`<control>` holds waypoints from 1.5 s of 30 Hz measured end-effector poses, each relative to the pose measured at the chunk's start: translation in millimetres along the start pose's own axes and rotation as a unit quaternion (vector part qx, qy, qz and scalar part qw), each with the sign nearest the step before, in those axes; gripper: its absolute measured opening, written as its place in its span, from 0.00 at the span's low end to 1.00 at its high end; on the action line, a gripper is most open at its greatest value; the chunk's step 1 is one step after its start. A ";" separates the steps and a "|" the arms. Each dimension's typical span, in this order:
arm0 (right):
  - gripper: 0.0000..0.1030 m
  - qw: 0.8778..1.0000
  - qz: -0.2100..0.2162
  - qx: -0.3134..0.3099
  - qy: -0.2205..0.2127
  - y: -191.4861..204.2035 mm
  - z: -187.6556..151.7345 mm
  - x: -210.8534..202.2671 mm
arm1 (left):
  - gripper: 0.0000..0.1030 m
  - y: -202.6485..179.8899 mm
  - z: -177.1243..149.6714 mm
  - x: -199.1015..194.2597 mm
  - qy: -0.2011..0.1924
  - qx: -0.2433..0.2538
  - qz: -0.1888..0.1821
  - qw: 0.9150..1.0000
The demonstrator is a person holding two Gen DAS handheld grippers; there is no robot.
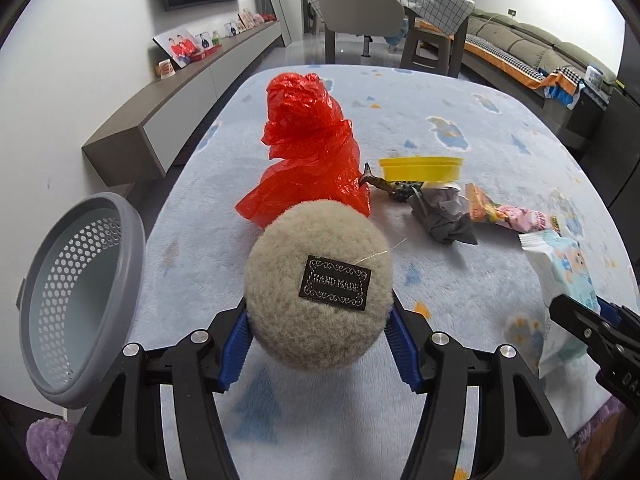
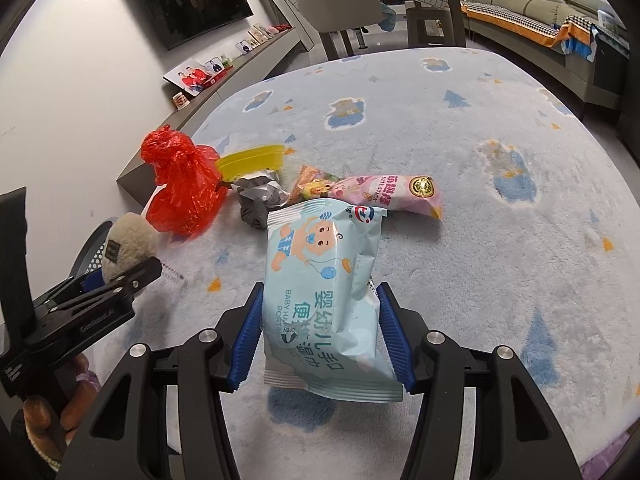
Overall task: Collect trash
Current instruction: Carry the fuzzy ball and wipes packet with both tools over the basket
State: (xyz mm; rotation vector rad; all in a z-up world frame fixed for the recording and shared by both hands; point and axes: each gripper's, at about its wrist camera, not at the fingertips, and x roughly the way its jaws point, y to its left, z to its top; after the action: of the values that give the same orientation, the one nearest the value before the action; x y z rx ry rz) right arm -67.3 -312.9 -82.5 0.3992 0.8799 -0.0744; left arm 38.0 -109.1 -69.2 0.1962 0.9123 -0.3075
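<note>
My left gripper [image 1: 318,320] is shut on a round beige plush ball [image 1: 316,280] with a dark "hand made" label, held just above the light blue plush surface [image 1: 460,128]. My right gripper [image 2: 320,300] is shut on a pale blue baby wipes packet [image 2: 320,248], which sticks up between the blue pads. Beyond them lie a crumpled red plastic bag [image 1: 308,140], a grey paper wad [image 1: 444,216] and a pink snack wrapper [image 2: 384,192]. In the right wrist view the left gripper [image 2: 136,276] with the ball [image 2: 128,236] is at the left.
A grey perforated basket [image 1: 80,300] stands off the left edge of the surface, tilted towards me. A yellow lid [image 1: 420,168] and a small dark toy figure [image 1: 394,190] lie behind the bag. A chair, a covered table and a sofa are further back.
</note>
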 end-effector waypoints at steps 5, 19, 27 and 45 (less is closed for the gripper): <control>0.52 1.000 0.000 -0.007 -0.009 9.3 -3.1 -11.2 | 0.57 5.9 -9.7 -18.5 -0.006 0.000 -0.004 1.000; 0.52 1.000 0.009 -0.018 -0.020 38.9 -16.6 -37.7 | 0.57 33.7 -30.4 -57.5 -0.033 -0.016 -0.012 0.999; 0.52 0.999 0.010 -0.039 -0.024 65.4 -20.1 -44.7 | 0.57 56.1 -39.6 -68.2 -0.042 -0.032 -0.011 0.999; 0.52 0.996 0.024 -0.078 -0.021 122.5 -14.4 -31.7 | 0.57 109.9 -48.4 -77.1 -0.056 -0.066 -0.001 0.996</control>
State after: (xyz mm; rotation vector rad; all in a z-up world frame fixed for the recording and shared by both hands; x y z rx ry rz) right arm -70.5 -197.5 -28.7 0.2728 0.8273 0.0303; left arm -4.5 22.1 -32.4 0.0547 0.8197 -0.2564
